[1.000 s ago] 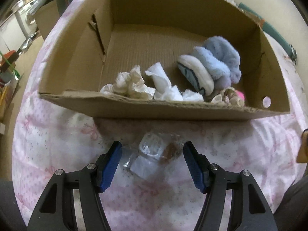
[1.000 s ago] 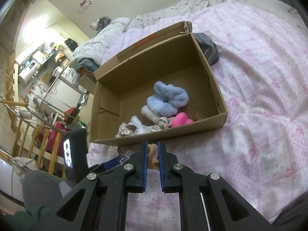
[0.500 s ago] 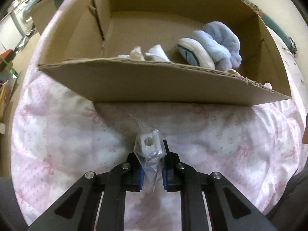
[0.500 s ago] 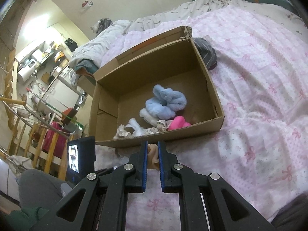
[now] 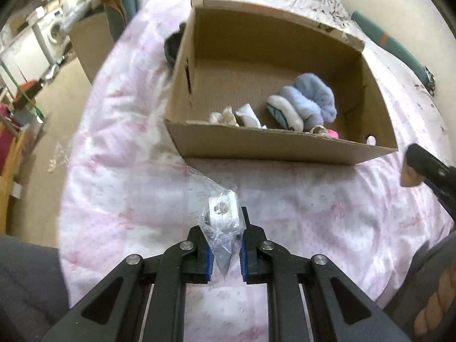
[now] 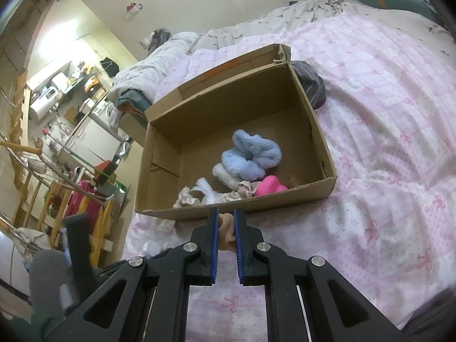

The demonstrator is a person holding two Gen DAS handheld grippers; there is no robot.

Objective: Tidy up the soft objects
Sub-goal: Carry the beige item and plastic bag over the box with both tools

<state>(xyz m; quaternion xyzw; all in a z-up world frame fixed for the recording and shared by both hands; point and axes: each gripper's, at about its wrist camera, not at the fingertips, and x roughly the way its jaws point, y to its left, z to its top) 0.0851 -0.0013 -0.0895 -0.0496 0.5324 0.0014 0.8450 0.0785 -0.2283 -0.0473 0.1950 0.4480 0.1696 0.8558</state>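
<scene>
soft blue fleece bundle [image 6: 250,156], crumpled white tissues [image 6: 205,193] and a glossy pink lump [image 6: 269,186] lie in the open cardboard box [image 5: 273,148] on the pink quilt [image 6: 384,142]. left gripper [image 5: 225,233] pinches a crinkly clear bag [image 5: 222,216] holding a white block; right gripper [image 6: 226,225] clamps a smooth tan piece [image 6: 227,229].

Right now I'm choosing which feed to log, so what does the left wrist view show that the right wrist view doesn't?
Only the left wrist view: the left gripper shut on a clear plastic bag holding a white piece.

Only the right wrist view: the right gripper shut on a small tan object, plus a grey striped bundle behind the box.

Both: the cardboard box on the pink quilt, with the blue fluffy item inside.
</scene>
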